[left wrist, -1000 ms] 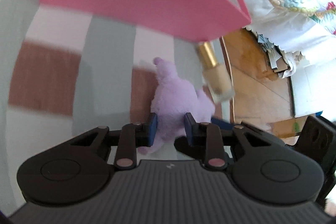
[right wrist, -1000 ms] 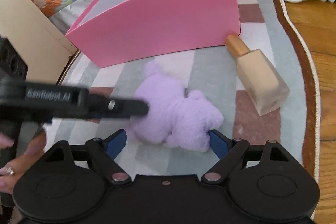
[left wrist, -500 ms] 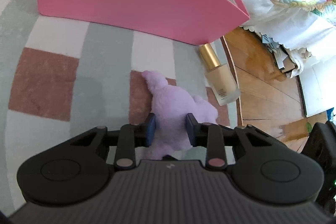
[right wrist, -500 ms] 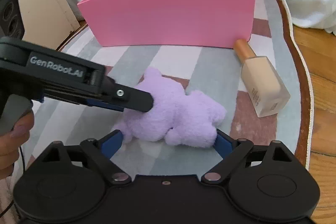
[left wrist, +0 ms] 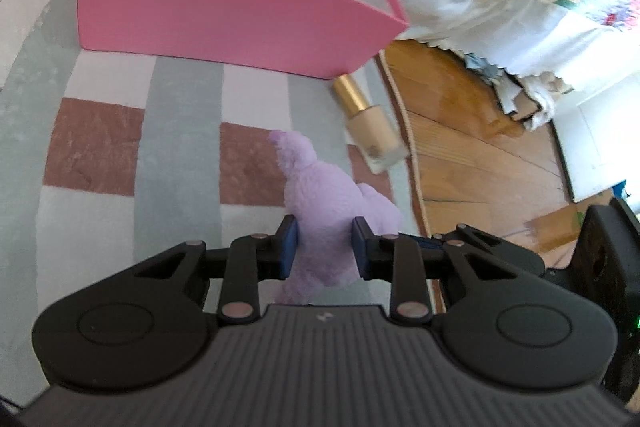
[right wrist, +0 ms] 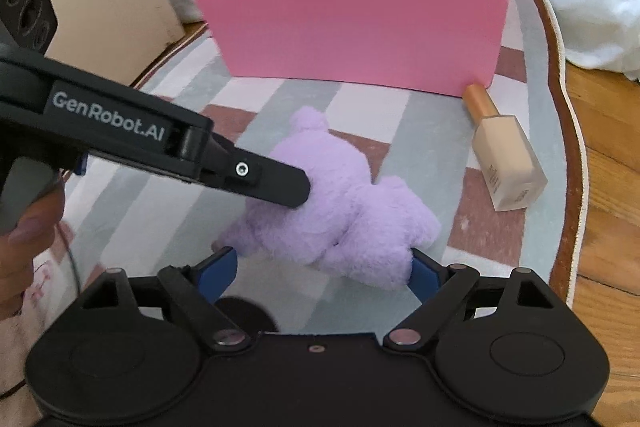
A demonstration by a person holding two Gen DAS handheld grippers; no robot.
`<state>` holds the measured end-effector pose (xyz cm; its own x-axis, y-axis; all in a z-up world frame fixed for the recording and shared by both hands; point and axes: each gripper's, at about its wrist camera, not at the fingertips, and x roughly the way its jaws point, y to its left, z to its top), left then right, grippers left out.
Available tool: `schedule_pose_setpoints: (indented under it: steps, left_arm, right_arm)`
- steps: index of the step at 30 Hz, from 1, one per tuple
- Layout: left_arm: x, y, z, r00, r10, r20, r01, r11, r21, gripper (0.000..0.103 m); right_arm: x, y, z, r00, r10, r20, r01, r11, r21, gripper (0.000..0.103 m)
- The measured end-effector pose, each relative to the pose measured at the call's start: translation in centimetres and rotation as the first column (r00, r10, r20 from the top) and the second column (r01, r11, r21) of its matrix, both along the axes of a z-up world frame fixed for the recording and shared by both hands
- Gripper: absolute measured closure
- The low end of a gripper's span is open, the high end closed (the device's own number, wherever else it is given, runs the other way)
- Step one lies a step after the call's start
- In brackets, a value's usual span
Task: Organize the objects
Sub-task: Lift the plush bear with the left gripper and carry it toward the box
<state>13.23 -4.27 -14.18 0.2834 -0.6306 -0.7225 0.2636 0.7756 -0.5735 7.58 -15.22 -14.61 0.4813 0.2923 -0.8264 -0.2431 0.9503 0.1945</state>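
The left gripper (left wrist: 324, 241) clamps its blue pads on a fluffy lilac plush toy (left wrist: 326, 203), which lies on a striped grey, white and brown rug (left wrist: 100, 143). The right gripper (right wrist: 322, 269) is spread wide around the toy's near end. At twelve o'clock stands an open pink box (right wrist: 360, 27). At two o'clock, beside the box corner, lies a gold-capped beige foundation bottle (right wrist: 506, 163)

My left jaws pinch a fluffy lilac plush toy (left wrist: 320, 203) lying on the striped rug. Beside it a beige foundation bottle (right wrist: 504, 159) lies flat, its gold cap touching the corner of the open pink box (right wrist: 360, 39).
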Motion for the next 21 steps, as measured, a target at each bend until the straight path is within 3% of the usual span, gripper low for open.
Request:
schedule_pose_setpoints:
  steps: [8,13,21]
  left_arm:
    - [-3.3,0.9,4.4,0.998,0.017,0.061,-0.016,1.000,-0.012,0.076]
    - [-5.1,2.0,8.6,0.986,0.073,0.149,-0.066,0.997,-0.049,0.075]
    - [-4.5,3.4,14.4,0.965,0.111,0.239,-0.092,0.992,-0.088,0.075]
  right_arm:
    - [-2.5,0.4,4.1,0.998,0.047,0.049,-0.046,0.999,-0.008,0.011]
    - [-4.4,1.9,8.0,0.978,0.083,0.190,-0.065,0.993,-0.099,0.010]
    - [-4.4,2.1,13.5,0.940,0.096,0.327,-0.073,0.994,-0.080,0.009]
